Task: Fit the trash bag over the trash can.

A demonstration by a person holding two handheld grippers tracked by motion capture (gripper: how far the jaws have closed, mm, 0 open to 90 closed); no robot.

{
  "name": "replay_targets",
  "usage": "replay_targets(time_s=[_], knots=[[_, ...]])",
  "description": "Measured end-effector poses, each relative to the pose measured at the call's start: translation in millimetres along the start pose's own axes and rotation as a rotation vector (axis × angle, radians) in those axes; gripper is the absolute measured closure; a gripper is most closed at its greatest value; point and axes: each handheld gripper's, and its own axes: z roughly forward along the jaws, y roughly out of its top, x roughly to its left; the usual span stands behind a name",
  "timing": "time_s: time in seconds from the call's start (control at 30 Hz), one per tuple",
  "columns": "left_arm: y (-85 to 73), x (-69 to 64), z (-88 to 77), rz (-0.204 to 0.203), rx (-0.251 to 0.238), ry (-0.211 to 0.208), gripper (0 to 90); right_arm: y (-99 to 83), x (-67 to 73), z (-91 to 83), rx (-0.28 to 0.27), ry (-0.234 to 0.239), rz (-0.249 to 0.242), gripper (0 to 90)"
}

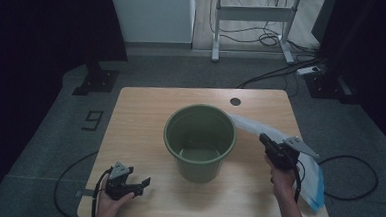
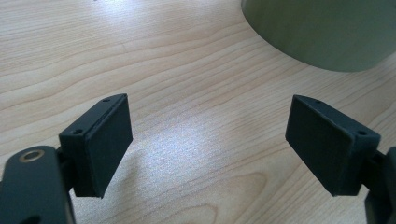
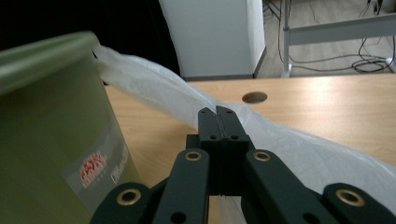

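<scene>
The plastic bag (image 1: 274,138) lies stretched in a long band across the right part of the table (image 1: 146,106). Its long axis runs on a slant, from the right rim of the green bucket (image 1: 199,141) down toward the table's near right corner, where its blue-edged end rests close to the right edge. The upper end touches the bucket's rim. The bucket stands upright at the middle of the table.

The right gripper (image 3: 217,111) has its jaws pressed together on a fold of the bag, about midway along the band. It is raised above the tabletop, with the hand and forearm coming up from the near edge and the jaws pointing toward the bucket.

The left gripper (image 2: 208,140) rests low near the near left corner, held in the hand, jaws spread wide with bare wood between them, aimed toward the bucket's base.
</scene>
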Motion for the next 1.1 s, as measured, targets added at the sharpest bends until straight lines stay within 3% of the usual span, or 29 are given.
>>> replay_targets(time_s=[0.23,0.73,1.1], knots=[[-0.3,0.1,1.3,0.001,0.005,-0.003,14.6,23.3,8.4,-13.0,-0.054,0.011,-0.047,88.9],[-0.7,-4.8,4.2,0.007,0.016,-0.014,14.6,78.1,24.5,-44.1,-0.18,0.042,-0.092,88.8],[-1.5,-4.6,5.8,0.008,0.025,-0.014,14.6,104.7,27.0,-57.5,-0.236,0.041,-0.091,88.9]])
